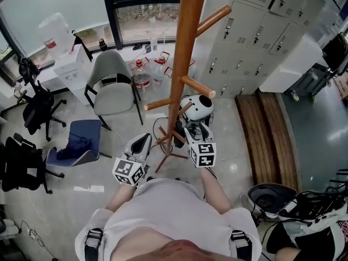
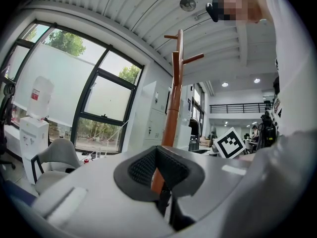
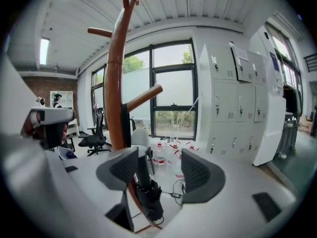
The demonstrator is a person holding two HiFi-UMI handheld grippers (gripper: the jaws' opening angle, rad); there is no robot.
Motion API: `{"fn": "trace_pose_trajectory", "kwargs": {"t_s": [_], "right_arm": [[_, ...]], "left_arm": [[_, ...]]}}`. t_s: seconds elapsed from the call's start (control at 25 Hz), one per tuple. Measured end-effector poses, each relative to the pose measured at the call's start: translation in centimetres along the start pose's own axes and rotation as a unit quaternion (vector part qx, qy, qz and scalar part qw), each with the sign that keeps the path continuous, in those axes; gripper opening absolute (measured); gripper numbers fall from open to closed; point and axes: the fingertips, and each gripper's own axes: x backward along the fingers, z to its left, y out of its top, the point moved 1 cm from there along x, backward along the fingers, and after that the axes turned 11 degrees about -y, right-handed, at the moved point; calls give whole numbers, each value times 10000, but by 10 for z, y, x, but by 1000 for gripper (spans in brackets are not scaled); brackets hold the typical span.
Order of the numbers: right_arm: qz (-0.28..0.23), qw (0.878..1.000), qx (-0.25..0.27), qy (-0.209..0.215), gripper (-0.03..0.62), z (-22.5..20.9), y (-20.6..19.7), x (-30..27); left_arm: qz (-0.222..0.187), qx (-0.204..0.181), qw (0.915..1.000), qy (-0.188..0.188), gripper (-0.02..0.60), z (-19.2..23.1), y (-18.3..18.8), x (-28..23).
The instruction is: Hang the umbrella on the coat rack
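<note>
The wooden coat rack stands right in front of me, its pole rising past both grippers. A black folded umbrella hangs beside the pole below a peg, with a dark strap running up along the pole. My right gripper is open, jaws wide either side of the umbrella's upper part, pads not pressing on it. In the head view the right gripper sits against the rack. My left gripper is shut on nothing, and its place is left of the rack's feet.
A grey chair and a blue chair stand to the left, black office chairs further left. Water bottles sit behind the rack. Grey lockers line the right; bags lie at lower right.
</note>
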Motion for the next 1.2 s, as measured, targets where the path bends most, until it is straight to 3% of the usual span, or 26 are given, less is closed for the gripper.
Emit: {"fn": "trace_pose_trajectory", "kwargs": {"t_s": [0.52,0.72,0.84,0.92,1.04,1.2], "right_arm": [[-1162,9931,-132,-123,259,-7,66,44],[-1385,9895,-393,94,253,-3,89,58],[-1629,9856,-448,37,197,-4,103,67],[-1838,9817,-469,-158,100,-8,111,73],[-2054,9772,-478,-258,23,-12,117,82],[-2137,9747,-637,-124,8,-12,118,85]], "left_arm": [[-100,-144,9998,29,9,3,13,-3],[-206,-234,9995,31,9,7,25,2],[-294,-305,9991,33,9,8,34,0],[-324,-326,9989,22,9,9,37,0],[-339,-365,9988,7,9,9,41,-1],[-382,-405,9984,9,9,9,46,-2]]}}
